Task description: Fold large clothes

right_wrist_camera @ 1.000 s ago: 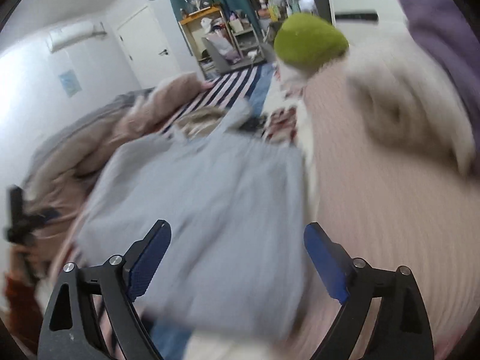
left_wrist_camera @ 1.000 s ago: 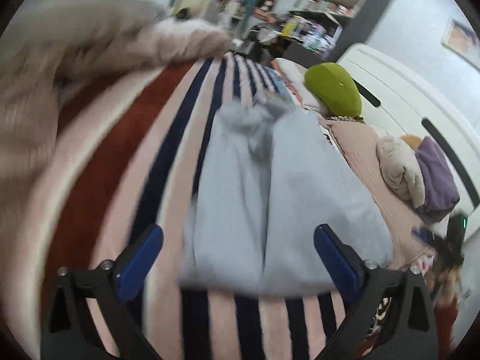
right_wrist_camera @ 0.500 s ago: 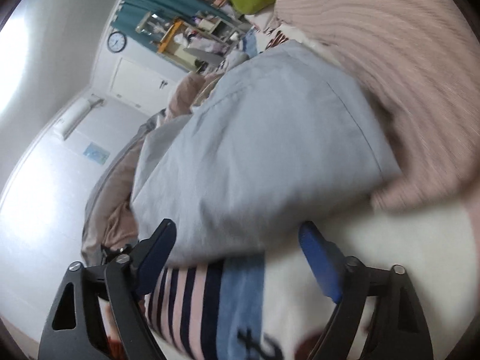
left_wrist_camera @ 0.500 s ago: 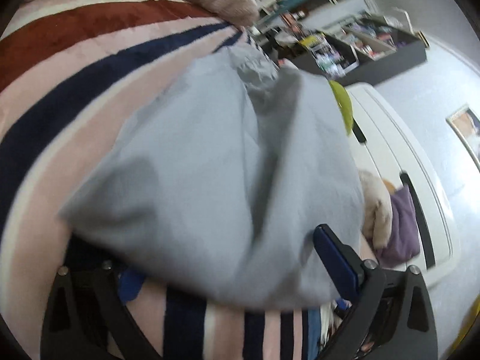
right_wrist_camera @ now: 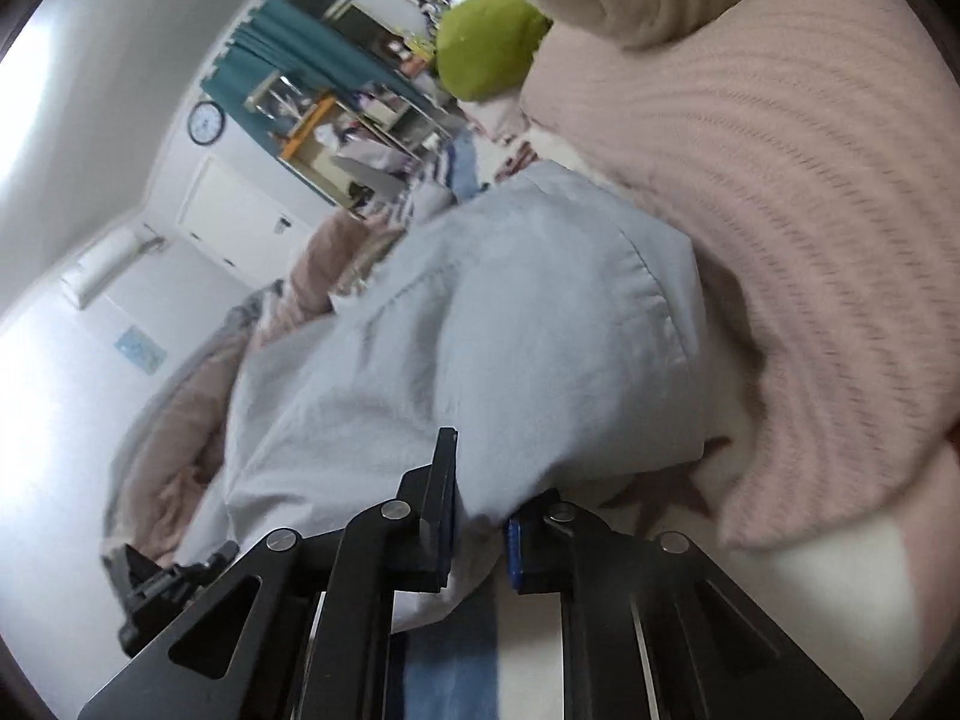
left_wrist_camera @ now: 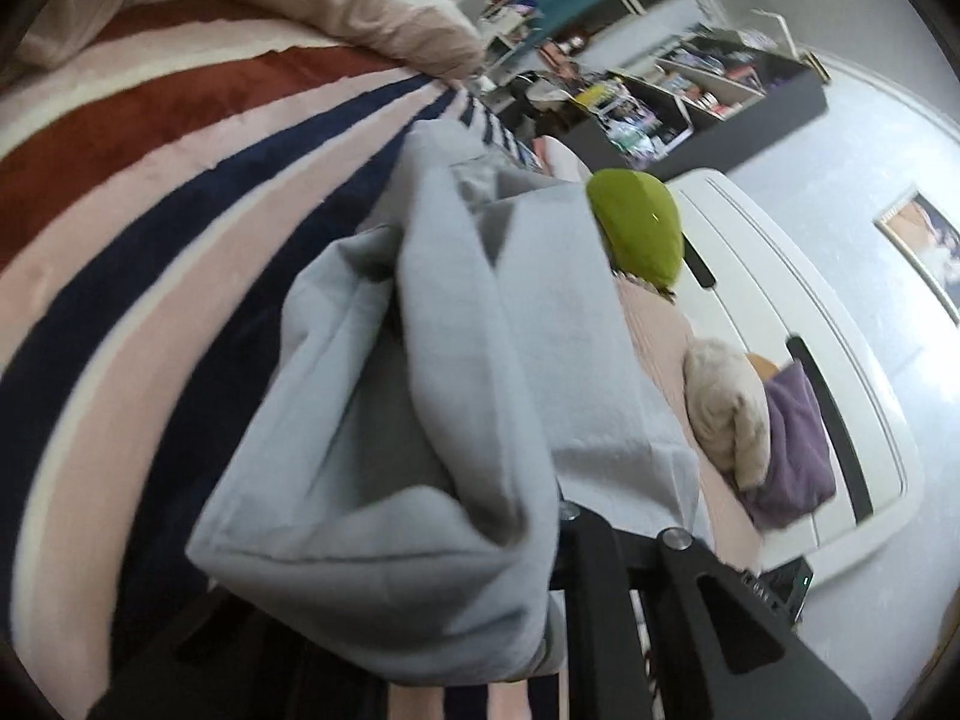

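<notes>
On the striped blanket (left_wrist_camera: pixel 150 192), with its bands of rust, navy and pale pink, lies the light blue garment (left_wrist_camera: pixel 456 396) I am working on, bunched and partly doubled over itself. My left gripper (left_wrist_camera: pixel 555 570) is closing its jaws on the near hem of that garment; the cloth drapes over the tips so thickly that I see only one black finger beside the fold, and the fabric sits pinched between the pads. My right gripper (right_wrist_camera: pixel 480 531) is closing as well, and from its own camera the blue pads (right_wrist_camera: pixel 515 552) stand close together with a tongue of the garment (right_wrist_camera: pixel 510 324) squeezed between them. The cloth rises from that pinch in a rounded hump, with a stitched seam running across its upper part. Just beside the garment, on the right of the right view, lies a pink ribbed blanket (right_wrist_camera: pixel 780 228), its edge touching or nearly touching the blue cloth. Beyond it sits a green cushion (right_wrist_camera: pixel 483 45), which the left view also shows behind the garment's far end. A cream bundle (left_wrist_camera: pixel 729 408) and a purple cloth (left_wrist_camera: pixel 795 450) rest against the white headboard (left_wrist_camera: pixel 798 312). Far off on the wall hangs a round clock (right_wrist_camera: pixel 206 123) near teal curtains (right_wrist_camera: pixel 288 54). Both views are tilted and slightly blurred.
</notes>
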A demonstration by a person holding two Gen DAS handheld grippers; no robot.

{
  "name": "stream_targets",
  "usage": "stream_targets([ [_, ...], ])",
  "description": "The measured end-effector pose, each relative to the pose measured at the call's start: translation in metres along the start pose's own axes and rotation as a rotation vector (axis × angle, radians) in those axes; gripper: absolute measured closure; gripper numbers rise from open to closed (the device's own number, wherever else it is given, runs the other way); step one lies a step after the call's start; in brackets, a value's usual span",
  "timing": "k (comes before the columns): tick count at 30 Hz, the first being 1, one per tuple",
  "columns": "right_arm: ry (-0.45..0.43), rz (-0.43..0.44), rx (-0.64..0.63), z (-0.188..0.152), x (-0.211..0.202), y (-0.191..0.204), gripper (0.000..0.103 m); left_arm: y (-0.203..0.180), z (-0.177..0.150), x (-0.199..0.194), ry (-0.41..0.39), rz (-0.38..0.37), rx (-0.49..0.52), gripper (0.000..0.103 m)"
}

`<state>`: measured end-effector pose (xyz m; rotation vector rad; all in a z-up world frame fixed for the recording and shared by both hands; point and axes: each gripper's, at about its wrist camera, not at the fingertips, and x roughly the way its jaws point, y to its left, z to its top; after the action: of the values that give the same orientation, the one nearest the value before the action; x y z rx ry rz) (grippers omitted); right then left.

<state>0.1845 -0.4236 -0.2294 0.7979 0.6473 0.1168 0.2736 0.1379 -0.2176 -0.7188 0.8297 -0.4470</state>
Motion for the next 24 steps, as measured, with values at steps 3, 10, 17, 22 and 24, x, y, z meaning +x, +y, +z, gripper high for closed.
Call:
stream_targets([
  [3, 0.013, 0.026, -0.046, -0.012, -0.026, 0.0, 0.096, -0.008, -0.027, -0.031, -0.001, 0.002, 0.062, 0.091],
  [10, 0.109, 0.136, -0.079, -0.071, -0.11, -0.016, 0.097, 0.018, -0.119, -0.124, 0.057, -0.04, 0.071, 0.091],
  [17, 0.213, 0.161, -0.073, -0.122, -0.182, -0.021, 0.097, 0.022, -0.183, -0.173, 0.116, 0.024, 0.093, 0.08],
  [22, 0.301, 0.071, -0.147, -0.122, -0.173, -0.02, 0.09, 0.032, -0.18, -0.193, 0.137, 0.076, 0.082, 0.045],
  [24, 0.389, 0.01, -0.229, -0.12, -0.17, -0.015, 0.081, 0.032, -0.172, -0.209, 0.128, 0.102, 0.095, 0.044],
])
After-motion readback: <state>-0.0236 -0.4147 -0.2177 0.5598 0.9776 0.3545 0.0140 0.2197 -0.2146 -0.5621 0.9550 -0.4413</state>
